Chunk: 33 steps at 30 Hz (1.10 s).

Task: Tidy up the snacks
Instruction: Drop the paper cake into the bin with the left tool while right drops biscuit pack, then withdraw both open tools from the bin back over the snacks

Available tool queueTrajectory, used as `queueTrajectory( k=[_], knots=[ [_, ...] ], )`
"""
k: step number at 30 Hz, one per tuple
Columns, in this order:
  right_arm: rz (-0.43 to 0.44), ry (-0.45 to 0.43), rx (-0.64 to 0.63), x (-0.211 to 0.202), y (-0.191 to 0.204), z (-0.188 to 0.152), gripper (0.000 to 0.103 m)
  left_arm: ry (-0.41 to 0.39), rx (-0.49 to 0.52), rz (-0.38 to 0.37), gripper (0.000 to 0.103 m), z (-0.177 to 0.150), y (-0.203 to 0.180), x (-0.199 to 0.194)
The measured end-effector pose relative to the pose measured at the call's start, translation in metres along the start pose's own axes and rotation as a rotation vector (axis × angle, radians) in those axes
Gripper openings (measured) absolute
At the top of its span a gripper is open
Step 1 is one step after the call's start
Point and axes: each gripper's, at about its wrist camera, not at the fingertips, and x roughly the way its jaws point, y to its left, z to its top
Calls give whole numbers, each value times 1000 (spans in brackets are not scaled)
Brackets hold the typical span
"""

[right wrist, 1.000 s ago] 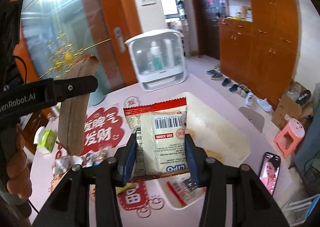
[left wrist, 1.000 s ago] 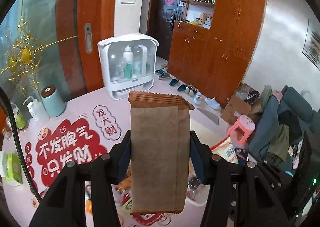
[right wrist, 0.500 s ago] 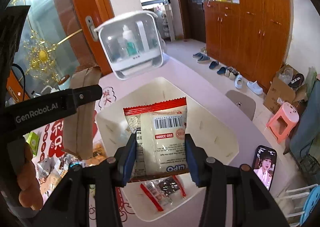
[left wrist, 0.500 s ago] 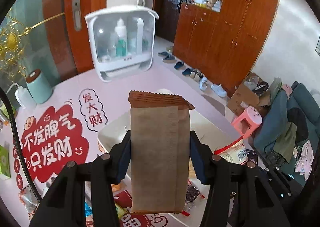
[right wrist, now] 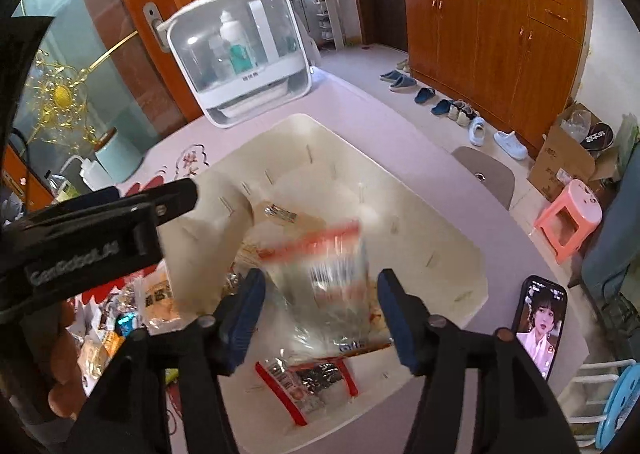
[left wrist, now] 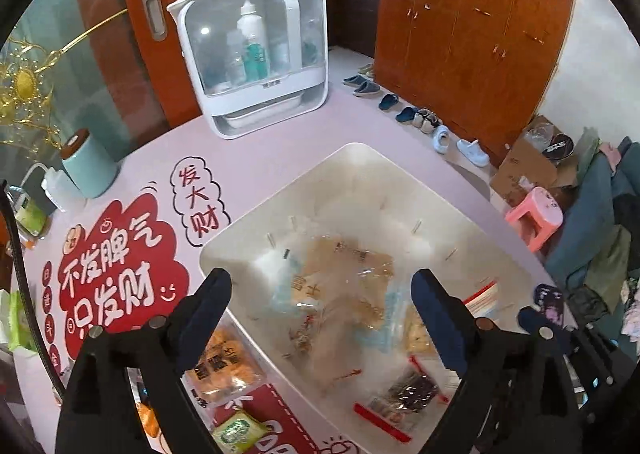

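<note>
Left claw (left wrist: 320, 310) opening over blurred, seemingly brown packet (left wrist: 340, 294) in bin (left wrist: 352, 158).

Cream bin (left wrist: 400, 174), pink stool (left wrist: 536, 216)

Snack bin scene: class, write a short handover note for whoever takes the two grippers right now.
Left gripper: fingers opening, nothing between them.
Right gripper: fingers opening; the blurred red-topped packet is dropping free.
White bin on the table holds several packets, among them a red-edged dark one.
Left to do: loose snacks beside the bin, such as the orange cracker pack and green packet, still need binning.
</note>
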Motion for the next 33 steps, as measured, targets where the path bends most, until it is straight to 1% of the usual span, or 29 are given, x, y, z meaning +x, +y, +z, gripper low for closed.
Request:
queueTrajectory(
  k=[6,14,20,27,33],
  knots=[
    [13,3,11,-1,0,-2,64,13,-1,34,91,-10,11,-3],
    [23,-4,-6,-13,14,-6,64,1,-56,61,91,-30,37,-32],
    [27,-13,-12,-27,26,-15,64,-33,-106,73,91,-49,65,-68],
    [39,-37,-31,-49,49,-27,64,-87,-132,129,91,-74,98,-114],
    [64,-58,-60,-65,79,-37,64,-122,-185,181,91,-105,139,-153]
  ],
)
